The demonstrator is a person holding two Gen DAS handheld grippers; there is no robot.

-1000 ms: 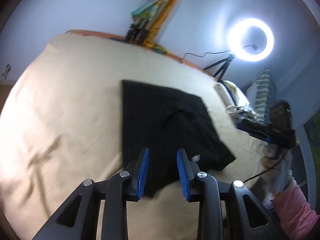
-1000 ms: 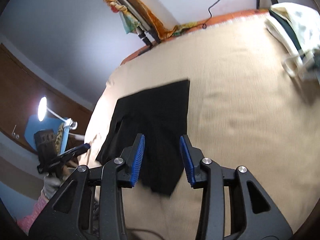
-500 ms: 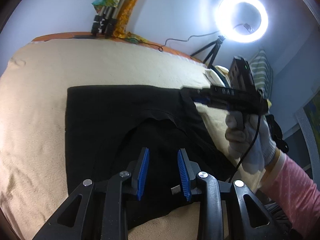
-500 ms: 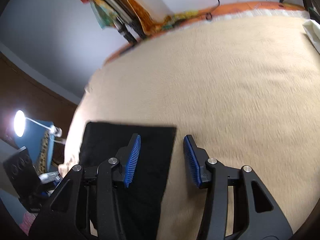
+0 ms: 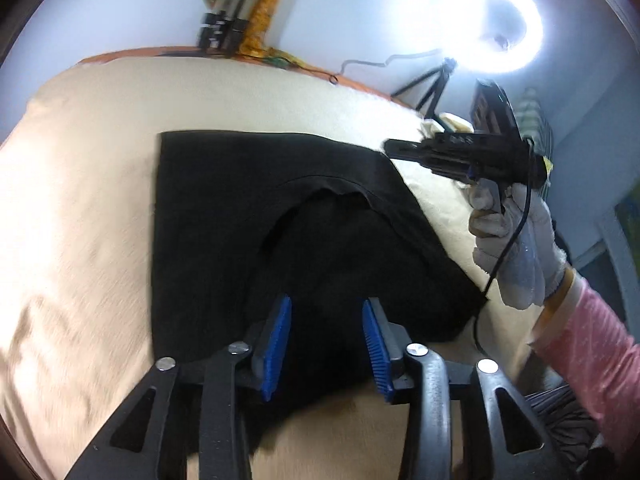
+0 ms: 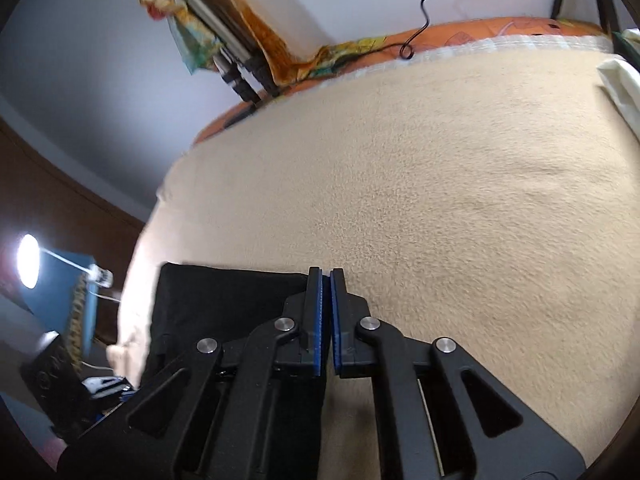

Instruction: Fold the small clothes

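Plainly, the right gripper (image 6: 325,280) has its blue pads pressed together at the far corner of the black shirt (image 5: 248,216). Whether cloth is actually pinched between them cannot be told from its own camera, since the tips sit right on the shirt's edge. The left gripper (image 5: 326,332) hangs with its jaws apart over the near part of the shirt, holding nothing.

Outward from the left gripper, the shirt lies spread on the beige blanket (image 5: 80,200), its neckline facing this gripper and one side already turned in over the body, giving a straight edge to the left. To the right, the gloved hand (image 5: 516,248) holds the other gripper's handle.

I judge the folding partly done: one side seems folded in, and further folds remain before the shirt is a compact bundle.
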